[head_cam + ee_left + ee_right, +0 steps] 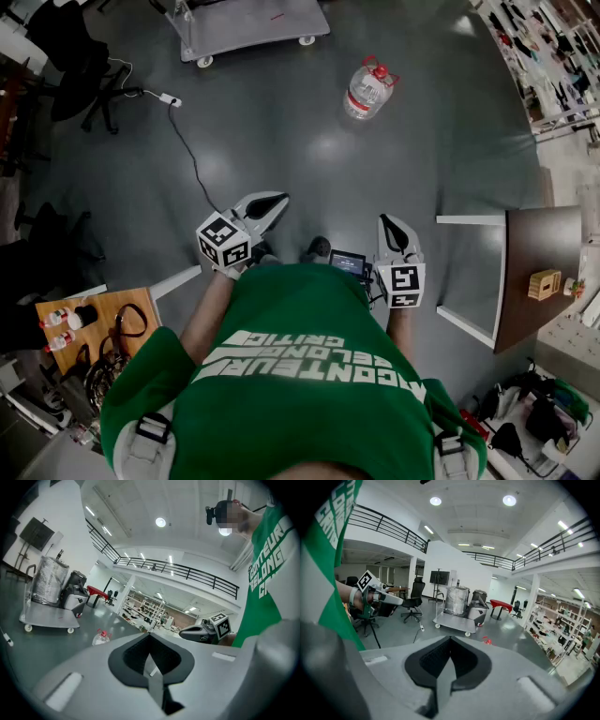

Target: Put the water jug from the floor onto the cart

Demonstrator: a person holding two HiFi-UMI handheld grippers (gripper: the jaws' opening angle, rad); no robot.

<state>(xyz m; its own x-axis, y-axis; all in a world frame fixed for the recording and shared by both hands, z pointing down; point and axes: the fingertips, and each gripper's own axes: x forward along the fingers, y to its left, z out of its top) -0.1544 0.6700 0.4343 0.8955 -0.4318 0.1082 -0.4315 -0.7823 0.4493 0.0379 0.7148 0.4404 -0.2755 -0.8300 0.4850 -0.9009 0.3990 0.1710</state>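
Observation:
The water jug (368,89), clear with a red cap, stands on the grey floor ahead and to the right. It also shows small in the left gripper view (101,637), while the right gripper view catches only the red top of the jug (487,641). The grey flat cart (248,23) on white wheels stands further off at the top, with a wrapped drum and a machine on the cart's (454,620) far side. Both grippers are held close to the person's body, far short of the jug. My left gripper (270,202) and my right gripper (391,227) are both shut with nothing in them.
A power strip with a black cable (170,98) lies on the floor to the left of the path. Office chairs (80,56) stand at the far left. A dark table (536,267) with a small wooden box is at the right, and a wooden board (98,328) with bottles at the lower left.

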